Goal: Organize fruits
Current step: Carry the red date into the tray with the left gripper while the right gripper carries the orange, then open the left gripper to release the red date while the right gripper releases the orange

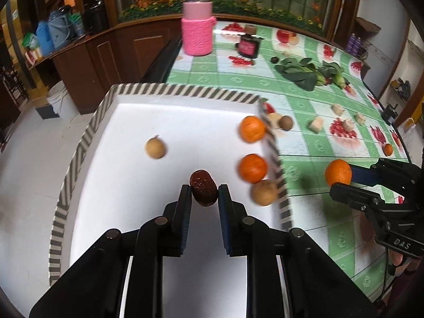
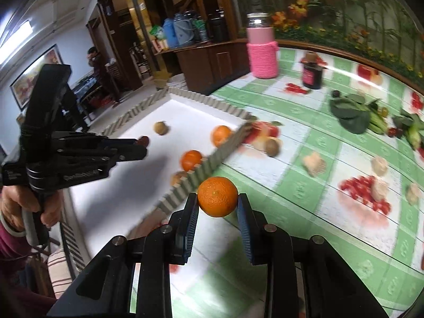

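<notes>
The left gripper point(image 1: 204, 191) is clenching a dark red date point(image 1: 203, 187) between its pads, holding it over the white floor of the tray point(image 1: 182, 90), near the tray's close end. The right gripper point(image 2: 217, 203) is grasping an orange point(image 2: 217, 196) and holding it above the green checked table point(image 2: 304, 143), just outside the tray's right-hand striped rim.

Four fruits are lying inside the tray. Two oranges are sitting against the right-hand rim, a far one point(image 1: 252, 129) and a near one point(image 1: 252, 167). A tan round fruit point(image 1: 264, 192) is resting just below the near orange, also against that rim. A second tan fruit point(image 1: 155, 147) is lying apart from the others, toward the tray's left side.

On the table, a brown round fruit point(image 1: 286, 122) is lying just outside the rim, beside the far orange. A small orange point(image 1: 388, 149) is sitting well apart toward the table's right edge. Leafy greens point(image 1: 299, 73) are lying farther back. A pink jar point(image 1: 197, 23) in a knitted sleeve and a dark jar point(image 1: 248, 46) are standing at the far end.

A hand point(image 2: 16, 209) is gripping the left gripper's handle.
</notes>
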Tool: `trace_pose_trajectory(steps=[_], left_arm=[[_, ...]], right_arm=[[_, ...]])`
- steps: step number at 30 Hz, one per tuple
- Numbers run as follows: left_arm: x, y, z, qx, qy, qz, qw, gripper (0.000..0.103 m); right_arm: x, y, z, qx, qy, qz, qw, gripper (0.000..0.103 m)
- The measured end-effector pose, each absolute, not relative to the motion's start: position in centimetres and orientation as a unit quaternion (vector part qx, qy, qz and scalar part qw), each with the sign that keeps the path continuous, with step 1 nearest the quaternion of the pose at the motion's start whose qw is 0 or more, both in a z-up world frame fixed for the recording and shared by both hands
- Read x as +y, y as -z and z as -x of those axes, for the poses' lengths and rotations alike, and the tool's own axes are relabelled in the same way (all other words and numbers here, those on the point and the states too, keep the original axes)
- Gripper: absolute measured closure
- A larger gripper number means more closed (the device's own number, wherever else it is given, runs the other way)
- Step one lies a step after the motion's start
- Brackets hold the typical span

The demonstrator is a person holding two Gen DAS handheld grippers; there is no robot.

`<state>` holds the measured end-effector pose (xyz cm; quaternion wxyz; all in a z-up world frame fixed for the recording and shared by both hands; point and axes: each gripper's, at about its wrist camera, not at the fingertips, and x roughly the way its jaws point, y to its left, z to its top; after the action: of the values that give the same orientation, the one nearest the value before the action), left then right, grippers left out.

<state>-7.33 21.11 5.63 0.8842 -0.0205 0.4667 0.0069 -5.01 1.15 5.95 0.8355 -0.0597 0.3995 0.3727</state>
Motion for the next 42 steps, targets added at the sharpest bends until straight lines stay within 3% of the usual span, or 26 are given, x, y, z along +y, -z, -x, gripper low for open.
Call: trace_pose_trajectory(steps=[24, 35, 38, 39, 40, 42], left_arm=[[25.7, -2.9, 6.5, 0.487, -0.059, 0.025, 0.871, 0.085], [26.1, -2.7, 6.5, 0.490, -0.074, 0.038, 0.868, 0.084], [25.9, -3.0, 6.7, 0.485, -0.075, 0.038, 0.871, 0.072], [25.7, -3.1, 6.8, 0.481, -0.076, 0.036, 0.872, 0.060], [25.5, -3.3, 6.9, 0.478, -0.076, 0.035, 0.874, 0.048], [25.1, -3.7, 7.0, 0.470, -0.074, 0.040, 0.879, 0.040]], right_arm=[[13.2, -2.5, 3.7, 0.429, -0.438, 0.119, 0.781, 0.072], [13.4, -2.5, 4.7, 0.417, -0.435, 0.135, 0.787, 0.064], [12.5, -3.3, 5.2, 0.409, -0.433, 0.129, 0.793, 0.059], [12.2, -3.6, 5.2, 0.407, -0.433, 0.125, 0.794, 0.057], [11.6, -4.0, 5.3, 0.404, -0.435, 0.116, 0.796, 0.051], [10.3, -4.9, 5.3, 0.396, -0.434, 0.099, 0.803, 0.040]])
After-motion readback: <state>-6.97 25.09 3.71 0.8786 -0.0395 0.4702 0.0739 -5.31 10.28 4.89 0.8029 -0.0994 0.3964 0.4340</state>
